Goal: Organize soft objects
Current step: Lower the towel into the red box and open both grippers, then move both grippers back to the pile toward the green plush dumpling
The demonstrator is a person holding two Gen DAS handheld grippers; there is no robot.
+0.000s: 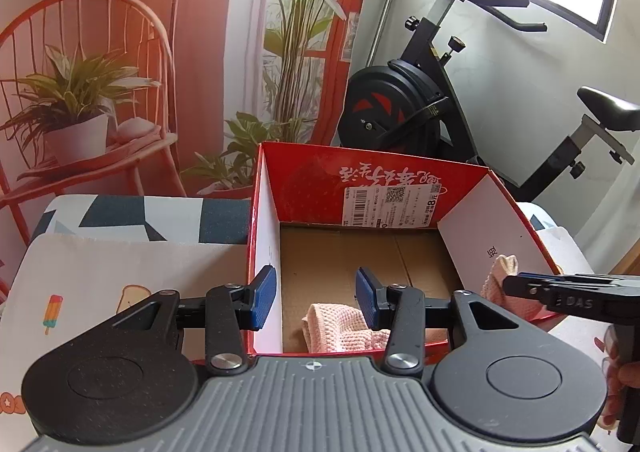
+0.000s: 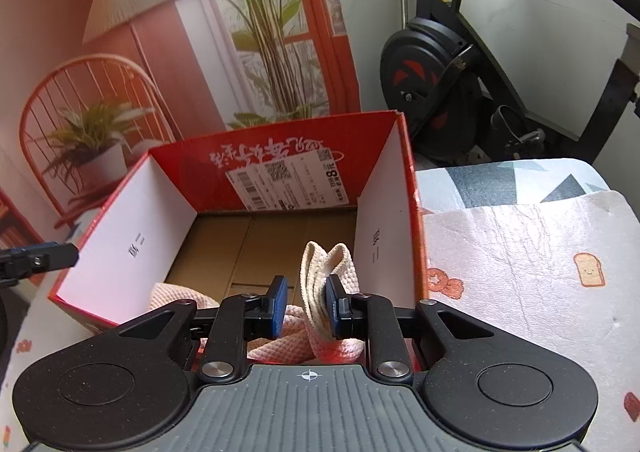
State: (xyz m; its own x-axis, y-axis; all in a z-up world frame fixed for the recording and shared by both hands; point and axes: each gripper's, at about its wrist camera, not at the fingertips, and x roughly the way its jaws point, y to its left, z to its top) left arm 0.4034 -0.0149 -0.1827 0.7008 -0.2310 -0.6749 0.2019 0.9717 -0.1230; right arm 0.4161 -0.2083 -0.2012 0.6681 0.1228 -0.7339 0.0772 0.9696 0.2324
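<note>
A red cardboard box (image 1: 372, 172) with white inner flaps and a brown floor stands open on the table. A pink waffle cloth (image 1: 344, 330) lies on its floor at the near edge. My left gripper (image 1: 318, 298) hangs open just above that cloth, with nothing pressed between its blue pads; its left pad is at the box's left wall. My right gripper (image 2: 306, 304) is shut on a cream-pink cloth (image 2: 320, 276) that stands up in a folded loop inside the box (image 2: 280, 140) by its right wall. The left view shows that gripper (image 1: 516, 286) and its cloth (image 1: 500, 280) at the right wall.
The box sits on a table cover (image 2: 520, 252) printed with toast and sweets. A black exercise bike (image 1: 400, 108) stands behind the box. A printed backdrop with a chair and plants fills the wall. A hand (image 1: 612, 392) holds the right gripper's handle.
</note>
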